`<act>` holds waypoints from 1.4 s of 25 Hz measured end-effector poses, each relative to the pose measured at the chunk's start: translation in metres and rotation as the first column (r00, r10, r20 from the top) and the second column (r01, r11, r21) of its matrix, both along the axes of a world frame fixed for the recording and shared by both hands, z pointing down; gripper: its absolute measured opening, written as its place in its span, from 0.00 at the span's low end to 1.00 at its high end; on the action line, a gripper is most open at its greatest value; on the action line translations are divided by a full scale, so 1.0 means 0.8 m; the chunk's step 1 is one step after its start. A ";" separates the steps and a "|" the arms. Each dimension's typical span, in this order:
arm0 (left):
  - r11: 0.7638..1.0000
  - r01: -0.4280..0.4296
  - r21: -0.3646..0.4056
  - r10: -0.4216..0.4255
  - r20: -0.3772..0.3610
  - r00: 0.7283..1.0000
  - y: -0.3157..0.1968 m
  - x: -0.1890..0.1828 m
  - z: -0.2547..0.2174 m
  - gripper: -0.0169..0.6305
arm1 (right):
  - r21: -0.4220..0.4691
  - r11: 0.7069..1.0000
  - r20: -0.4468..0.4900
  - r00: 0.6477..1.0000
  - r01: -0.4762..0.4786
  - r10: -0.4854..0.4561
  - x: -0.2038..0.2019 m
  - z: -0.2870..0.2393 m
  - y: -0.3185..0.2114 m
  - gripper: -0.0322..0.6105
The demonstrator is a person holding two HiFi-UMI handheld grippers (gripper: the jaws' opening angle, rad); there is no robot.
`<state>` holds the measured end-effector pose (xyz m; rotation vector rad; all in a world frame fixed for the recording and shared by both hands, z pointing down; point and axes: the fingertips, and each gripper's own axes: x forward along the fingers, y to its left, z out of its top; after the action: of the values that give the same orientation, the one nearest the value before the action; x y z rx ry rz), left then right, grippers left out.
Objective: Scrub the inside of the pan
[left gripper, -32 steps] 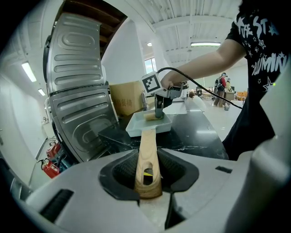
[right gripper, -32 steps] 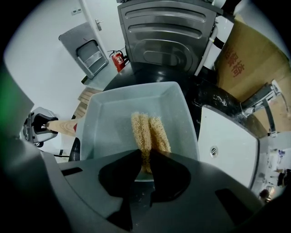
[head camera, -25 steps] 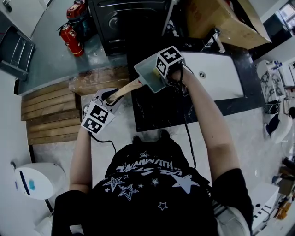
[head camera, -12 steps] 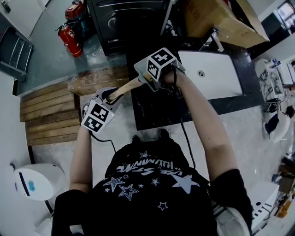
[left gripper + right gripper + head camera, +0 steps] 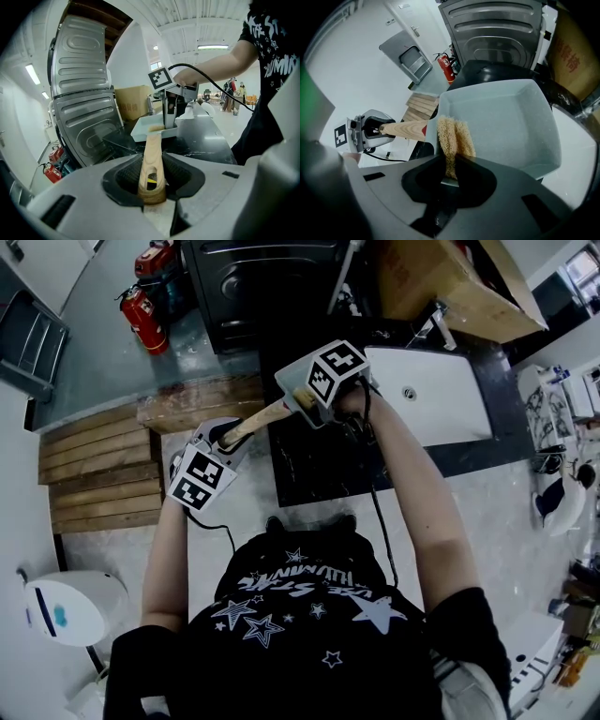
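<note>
A square pale grey pan point(image 5: 298, 390) with a wooden handle point(image 5: 253, 422) is held in the air over the black counter. My left gripper point(image 5: 223, 439) is shut on the handle's end point(image 5: 152, 161), which sits between its ribbed pads point(image 5: 126, 176). My right gripper point(image 5: 317, 397) is shut on a tan fibrous scrub pad point(image 5: 454, 139). The pad presses against the pan's inner floor point(image 5: 506, 117) near the handle-side wall. In the right gripper view the handle point(image 5: 404, 129) runs left to the left gripper point(image 5: 365, 127). In the left gripper view the right gripper point(image 5: 171, 101) reaches down into the pan point(image 5: 143, 130).
The black marble counter point(image 5: 319, 465) lies below the pan, with a white sink point(image 5: 436, 395) and tap to the right. A cardboard box point(image 5: 450, 277) and a dark steel appliance point(image 5: 253, 277) stand behind. Two red fire extinguishers point(image 5: 145, 315) and a wooden pallet point(image 5: 103, 474) are on the left.
The right gripper with the pad slid left across the pan, then a little back to the right. The left gripper and handle stayed almost still.
</note>
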<state>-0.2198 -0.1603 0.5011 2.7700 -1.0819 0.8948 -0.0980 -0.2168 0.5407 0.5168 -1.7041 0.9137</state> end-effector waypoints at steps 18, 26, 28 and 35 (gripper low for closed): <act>0.959 0.282 0.006 -0.282 -0.014 0.959 0.011 -0.039 -0.011 0.41 | 0.179 0.983 0.364 0.931 -0.037 -0.031 -0.004 -0.071 -0.018 0.16; 0.812 0.579 0.077 -0.558 -0.191 0.808 0.050 -0.067 -0.067 0.41 | 0.389 0.919 0.392 0.891 0.067 -0.230 0.000 -0.097 -0.018 0.16; 0.768 0.633 0.092 -0.602 -0.230 0.764 0.061 -0.064 -0.081 0.41 | 0.431 0.899 0.401 0.875 0.080 -0.270 0.002 -0.104 -0.017 0.16; 0.665 0.736 0.130 -0.676 -0.315 0.666 0.092 -0.020 -0.113 0.38 | 0.555 0.830 0.455 0.819 0.047 -0.350 0.027 -0.127 -0.017 0.16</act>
<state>-0.2361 -0.0867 0.4107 2.1411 -2.1083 0.3113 -0.0767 -0.2303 0.4388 0.4273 -2.5116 0.4307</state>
